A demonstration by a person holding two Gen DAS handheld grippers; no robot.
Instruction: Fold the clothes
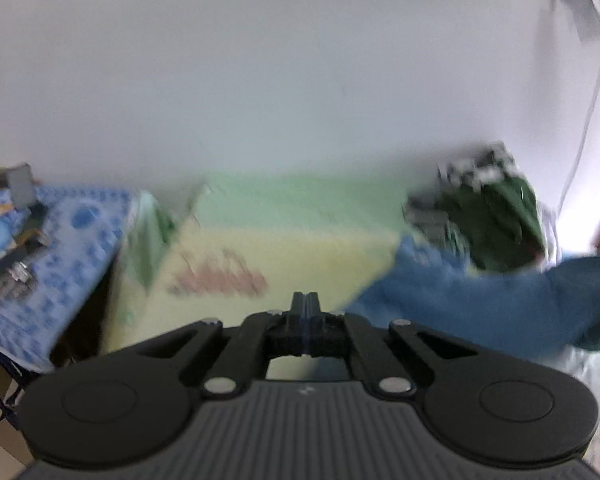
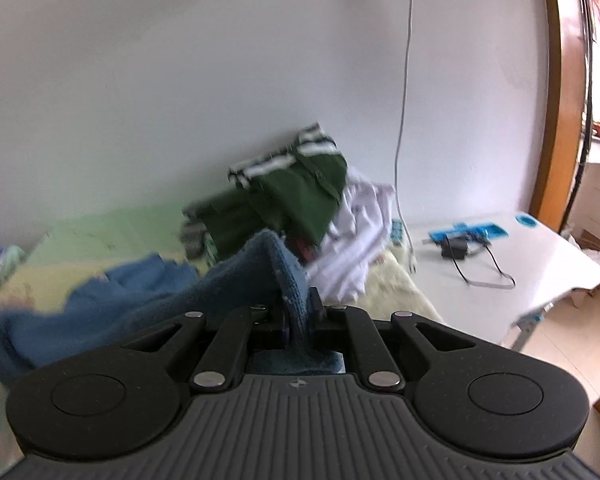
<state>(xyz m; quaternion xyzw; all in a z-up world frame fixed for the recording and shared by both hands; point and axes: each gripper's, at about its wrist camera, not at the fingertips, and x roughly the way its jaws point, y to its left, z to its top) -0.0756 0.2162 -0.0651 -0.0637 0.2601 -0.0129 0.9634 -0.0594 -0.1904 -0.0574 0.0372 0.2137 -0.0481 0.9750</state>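
The right gripper is clamped on a fold of the blue garment; the knit cloth rises in a ridge from between its fingers and drapes away to the left over the bed. The rest of the garment lies spread on the yellow-green blanket, crumpled along its near edge.

The left gripper has its fingers pressed together with nothing visible between them. It hangs above the blanket, and the blue garment lies to its right, apart from the fingertips. This view is blurred, so fine detail is lost.

At the far side of the bed, against the white wall, sits a heap of clothes: a dark green piece with white stripes on top, and a white piece just right of it, touching it. A thin cable runs down the wall above the heap.

Right of the bed stands a white table with blue items and a black cord on it. Left of the bed, in the left view, a blue patterned cloth covers another surface holding small objects too blurred to name.
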